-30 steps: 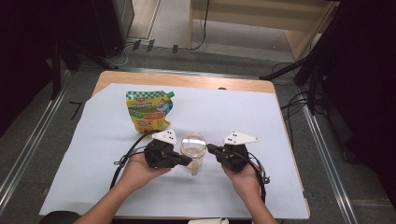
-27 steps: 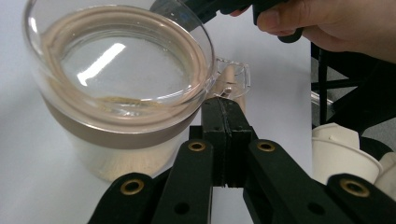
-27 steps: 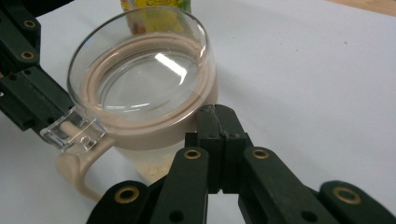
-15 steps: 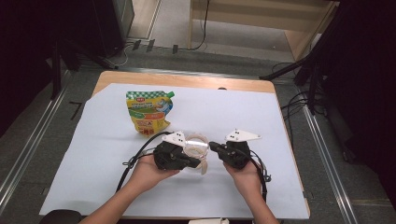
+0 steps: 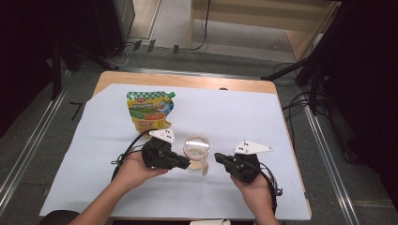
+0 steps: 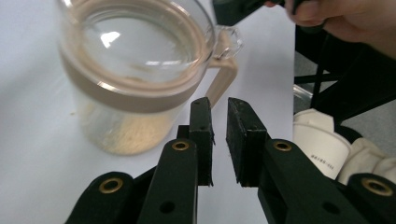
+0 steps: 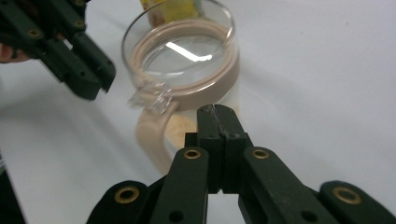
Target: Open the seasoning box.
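A clear glass jug (image 5: 197, 146) with a beige band, a lid and a beige handle (image 5: 205, 167) stands on the white sheet (image 5: 244, 117). My left gripper (image 5: 184, 163) lies just left of it, and its jaws have just been opening. In the left gripper view, the left gripper (image 6: 219, 105) shows a narrow gap with nothing in it, tips near the handle (image 6: 223, 79) of the jug (image 6: 130, 70). My right gripper (image 5: 219, 157) sits right of the jug. In its own view the right gripper (image 7: 215, 110) is shut and empty, pointing at the jug (image 7: 187, 65).
A green and yellow spouted pouch (image 5: 149, 110) lies flat behind the jug on the left. The wooden table edge (image 5: 187, 80) borders the sheet at the back. A white cup-like thing (image 6: 320, 144) sits beyond the table's near edge. Cables trail from both grippers.
The right gripper has drawn back to the right, away from the jug. The left gripper has backed off slightly to the left, and the jug's handle now shows between the two.
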The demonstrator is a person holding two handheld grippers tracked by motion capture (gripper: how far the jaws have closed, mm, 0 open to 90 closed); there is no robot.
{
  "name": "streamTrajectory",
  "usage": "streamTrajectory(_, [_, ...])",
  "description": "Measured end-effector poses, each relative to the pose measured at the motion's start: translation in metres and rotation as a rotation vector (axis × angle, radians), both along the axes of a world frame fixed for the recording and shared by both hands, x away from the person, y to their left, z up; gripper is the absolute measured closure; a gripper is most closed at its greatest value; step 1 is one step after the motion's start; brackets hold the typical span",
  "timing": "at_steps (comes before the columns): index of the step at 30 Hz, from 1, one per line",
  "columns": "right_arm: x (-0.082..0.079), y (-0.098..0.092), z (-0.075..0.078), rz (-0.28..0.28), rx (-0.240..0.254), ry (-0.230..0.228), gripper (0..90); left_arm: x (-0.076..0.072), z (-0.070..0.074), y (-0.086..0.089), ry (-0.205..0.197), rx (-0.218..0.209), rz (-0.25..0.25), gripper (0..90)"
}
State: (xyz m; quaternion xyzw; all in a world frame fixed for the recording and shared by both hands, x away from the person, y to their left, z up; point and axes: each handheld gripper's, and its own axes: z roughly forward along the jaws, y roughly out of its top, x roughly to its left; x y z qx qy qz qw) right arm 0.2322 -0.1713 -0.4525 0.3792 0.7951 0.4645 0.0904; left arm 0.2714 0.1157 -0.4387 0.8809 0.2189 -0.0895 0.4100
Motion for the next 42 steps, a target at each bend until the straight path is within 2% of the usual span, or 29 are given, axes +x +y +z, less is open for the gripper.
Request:
streamTrajectory(10, [-0.027,0.003,-0.004,0.043,-0.007,0.026,90.0,0.009,0.003,0.018,0.011,-0.019,0.044,68.7])
streamTrajectory(13, [-0.035,0.006,-0.005,0.062,-0.004,0.031,90.0,0.011,0.001,0.021,0.02,-0.014,0.032,58.9])
streamTrajectory(15, [-0.038,0.009,-0.006,0.075,-0.003,0.031,90.0,0.011,0.0,0.022,0.033,-0.004,0.039,56.4])
streamTrajectory(16, [-0.04,0.01,-0.006,0.08,-0.007,0.032,90.0,0.012,-0.001,0.023,0.041,-0.013,0.04,54.8])
streamTrajectory(19, [-0.044,0.015,-0.009,0.096,-0.013,0.038,90.0,0.011,-0.001,0.025,0.03,-0.012,0.041,52.2])
streamTrajectory(23, [-0.044,0.02,-0.01,0.119,-0.011,0.036,90.0,0.013,-0.001,0.027,0.003,-0.013,0.054,46.8])
streamTrajectory(24, [-0.044,0.022,-0.01,0.124,-0.013,0.041,90.0,0.013,-0.002,0.027,0.002,-0.018,0.061,44.2])
streamTrajectory(29, [-0.042,0.032,-0.019,0.15,-0.037,0.05,90.0,0.015,-0.002,0.029,0.002,-0.018,0.068,43.0])
streamTrajectory(34, [-0.034,0.038,-0.026,0.148,-0.021,0.076,90.0,0.015,-0.003,0.029,0.005,-0.015,0.065,42.8])
streamTrajectory(42, [-0.027,0.037,-0.029,0.127,-0.027,0.075,90.0,0.015,-0.004,0.028,0.006,-0.017,0.063,42.2])
